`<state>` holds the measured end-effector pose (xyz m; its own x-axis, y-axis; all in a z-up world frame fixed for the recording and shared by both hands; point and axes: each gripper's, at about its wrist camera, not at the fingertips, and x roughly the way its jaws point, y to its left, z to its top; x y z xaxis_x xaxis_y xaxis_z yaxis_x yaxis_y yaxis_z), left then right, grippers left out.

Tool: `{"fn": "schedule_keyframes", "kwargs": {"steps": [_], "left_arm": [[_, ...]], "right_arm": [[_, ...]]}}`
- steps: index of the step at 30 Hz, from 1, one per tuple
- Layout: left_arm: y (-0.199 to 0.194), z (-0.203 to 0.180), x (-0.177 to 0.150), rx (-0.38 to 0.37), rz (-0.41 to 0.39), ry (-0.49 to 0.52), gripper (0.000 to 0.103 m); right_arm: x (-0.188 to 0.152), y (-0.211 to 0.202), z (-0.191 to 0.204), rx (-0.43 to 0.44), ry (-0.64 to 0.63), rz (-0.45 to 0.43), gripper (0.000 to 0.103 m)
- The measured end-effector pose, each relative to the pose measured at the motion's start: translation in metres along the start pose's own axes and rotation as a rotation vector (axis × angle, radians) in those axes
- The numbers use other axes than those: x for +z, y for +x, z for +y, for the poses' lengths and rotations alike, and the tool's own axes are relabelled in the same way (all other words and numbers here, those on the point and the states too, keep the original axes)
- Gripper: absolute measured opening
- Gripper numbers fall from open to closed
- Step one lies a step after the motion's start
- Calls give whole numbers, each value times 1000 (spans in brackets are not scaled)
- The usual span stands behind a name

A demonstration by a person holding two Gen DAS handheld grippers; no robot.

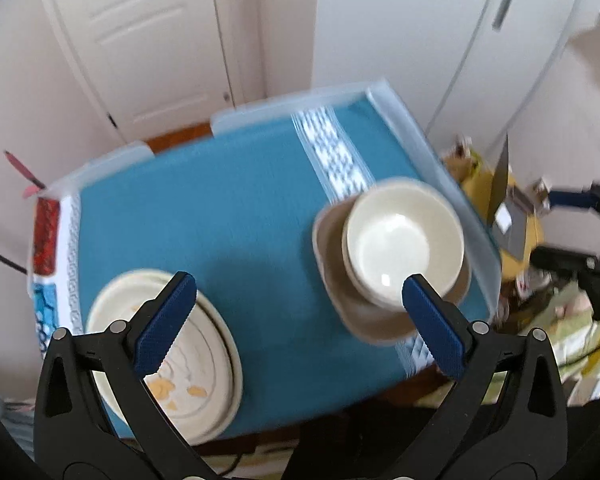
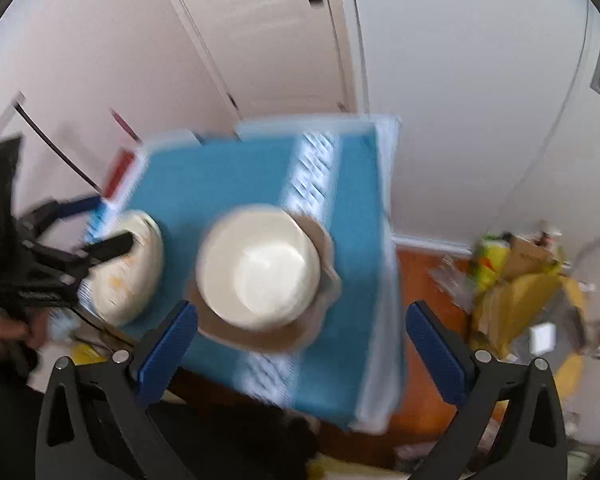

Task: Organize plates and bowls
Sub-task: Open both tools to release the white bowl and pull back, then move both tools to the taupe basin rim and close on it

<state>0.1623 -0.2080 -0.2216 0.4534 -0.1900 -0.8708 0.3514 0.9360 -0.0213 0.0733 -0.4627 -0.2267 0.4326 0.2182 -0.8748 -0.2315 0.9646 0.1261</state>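
A cream bowl (image 1: pixel 404 244) sits stacked on a brownish square plate (image 1: pixel 332 240) at the right side of the blue-clothed table (image 1: pixel 236 208). Round cream plates (image 1: pixel 204 364) with orange crumbs lie stacked at the front left. My left gripper (image 1: pixel 298 296) is open and empty, held high above the table between the two stacks. My right gripper (image 2: pixel 300 324) is open and empty, above the table's near edge, with the bowl (image 2: pixel 260 266) and brown plate (image 2: pixel 316 320) just ahead. The left gripper (image 2: pixel 96 232) shows over the crumbed plates (image 2: pixel 128 276). The right gripper (image 1: pixel 572 216) shows beyond the table's right edge.
The table stands near a white door (image 1: pixel 148 40) and white walls. Yellow and cardboard clutter (image 2: pixel 524 280) lies on the wooden floor (image 2: pixel 424 320) to the table's right. A clear plastic cover edges the cloth (image 1: pixel 440 168). Both views are motion-blurred.
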Motion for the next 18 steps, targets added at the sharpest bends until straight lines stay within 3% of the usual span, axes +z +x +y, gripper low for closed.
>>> {"fn": "schedule_keyframes", "kwargs": {"steps": [6,13,18], "left_arm": [[44,-7,-17,-12,134,29,102],[79,-12,-21,-29,213,44,102],[97,-15,-22,-45,257,57,92]], "right_arm": [[-2,33,-6,-77,-11,86,103],[-2,79,-5,-104,-69,210,100],[-4,106,0,-60,-105,289,67]]}}
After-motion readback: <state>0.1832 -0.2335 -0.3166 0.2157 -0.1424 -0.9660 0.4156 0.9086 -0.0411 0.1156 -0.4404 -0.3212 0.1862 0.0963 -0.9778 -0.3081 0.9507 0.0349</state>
